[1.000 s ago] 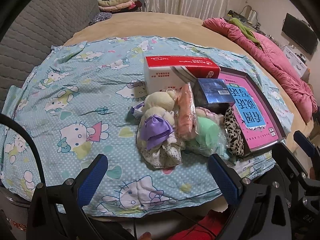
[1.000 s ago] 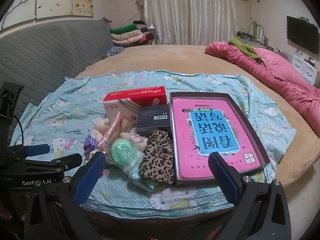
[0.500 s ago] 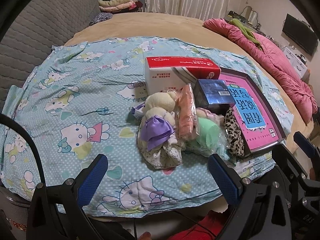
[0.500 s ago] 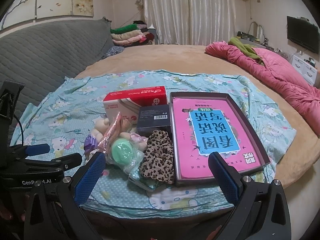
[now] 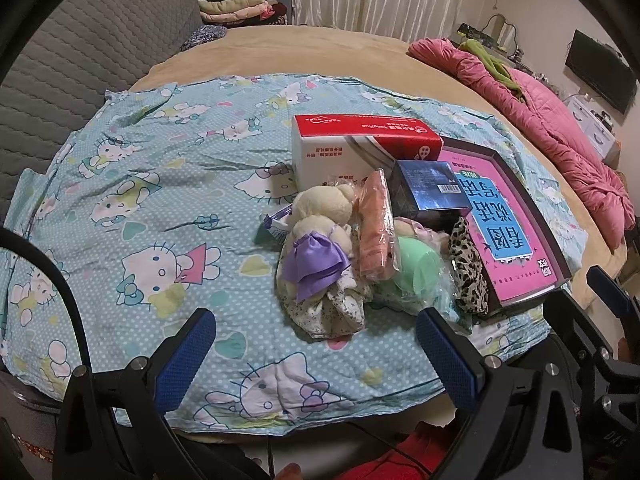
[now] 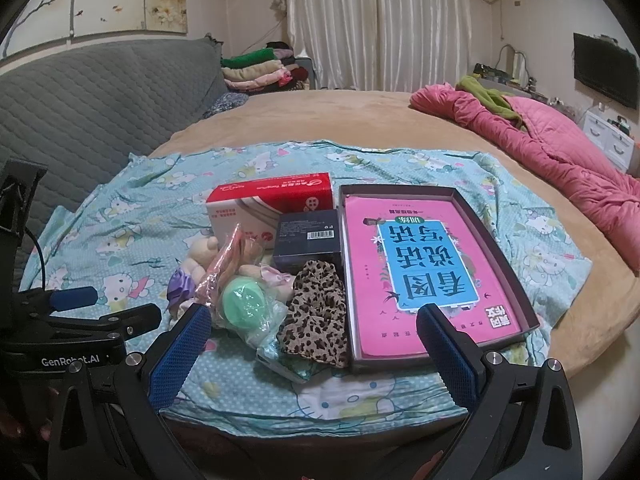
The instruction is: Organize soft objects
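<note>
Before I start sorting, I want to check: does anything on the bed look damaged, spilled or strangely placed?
Nothing looks damaged or spilled. The soft items are only heaped untidily: the plush doll, the green pouch in plastic and the leopard cloth lie against each other beside the pink book tray.

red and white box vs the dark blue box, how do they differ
The red and white box is larger, longer and pale-sided with a red top; the dark blue box is smaller, squarer and dark all over, with a barcode label. The red one sits farther back. Both rest on the cartoon-cat sheet, touching.
</note>
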Motion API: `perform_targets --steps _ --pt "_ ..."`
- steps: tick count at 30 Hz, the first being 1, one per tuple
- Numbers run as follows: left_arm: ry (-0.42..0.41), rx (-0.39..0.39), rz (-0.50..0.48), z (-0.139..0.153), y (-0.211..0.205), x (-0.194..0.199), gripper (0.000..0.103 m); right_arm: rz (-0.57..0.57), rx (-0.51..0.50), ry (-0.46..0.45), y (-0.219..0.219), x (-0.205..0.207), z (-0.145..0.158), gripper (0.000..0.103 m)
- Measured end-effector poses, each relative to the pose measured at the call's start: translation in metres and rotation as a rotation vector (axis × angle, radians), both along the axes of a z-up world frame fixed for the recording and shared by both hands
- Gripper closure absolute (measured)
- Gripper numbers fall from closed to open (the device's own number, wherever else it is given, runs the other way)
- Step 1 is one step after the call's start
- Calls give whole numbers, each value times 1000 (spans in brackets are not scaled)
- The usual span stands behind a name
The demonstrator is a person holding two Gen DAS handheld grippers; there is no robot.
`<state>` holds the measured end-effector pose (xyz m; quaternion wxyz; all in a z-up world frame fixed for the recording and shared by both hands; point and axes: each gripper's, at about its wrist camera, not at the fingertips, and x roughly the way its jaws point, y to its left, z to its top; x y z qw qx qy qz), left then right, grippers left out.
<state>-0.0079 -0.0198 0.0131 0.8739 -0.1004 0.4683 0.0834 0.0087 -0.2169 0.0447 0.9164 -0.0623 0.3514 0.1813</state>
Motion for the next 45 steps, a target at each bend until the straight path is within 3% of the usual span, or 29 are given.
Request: perform_targets --steps 17,27,35,45 --pt "2 -41 18 -7 8 1 2 -6 -20 13 0 6 -7 0" --pt "4 -124 86 -25 42 7 2 -7 -65 28 4 21 -25 0" --pt "22 -197 65 -39 59 33 2 15 -89 63 10 37 -40 0" --pt "34 -230 6 -54 60 61 14 36 -171 93 22 57 -60 4"
